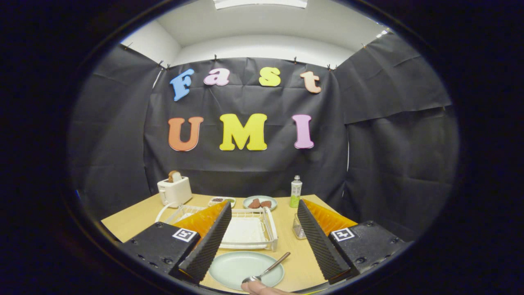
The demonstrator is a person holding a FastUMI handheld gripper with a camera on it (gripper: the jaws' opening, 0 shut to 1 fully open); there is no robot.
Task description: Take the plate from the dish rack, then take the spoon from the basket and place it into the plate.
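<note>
A pale green plate point(239, 268) lies on the wooden table between my two fingers, close in front. A metal spoon point(268, 269) rests in it, bowl at the near rim, handle slanting away to the right over the plate's edge. My gripper point(262, 223) is open, its ribbed black pads wide apart above the plate and touching nothing. The white wire dish rack point(268, 229) stands just beyond the plate, with a white tray inside. A small mesh basket point(298, 229) sits beside the right finger. A fingertip point(258, 289) shows at the plate's near rim.
A white toaster point(175, 190) with bread stands at the table's back left. Behind the rack are a small dish point(221, 200) and a plate with brown food point(260, 203). A green bottle point(296, 191) stands back right. Black cloth walls close in the table.
</note>
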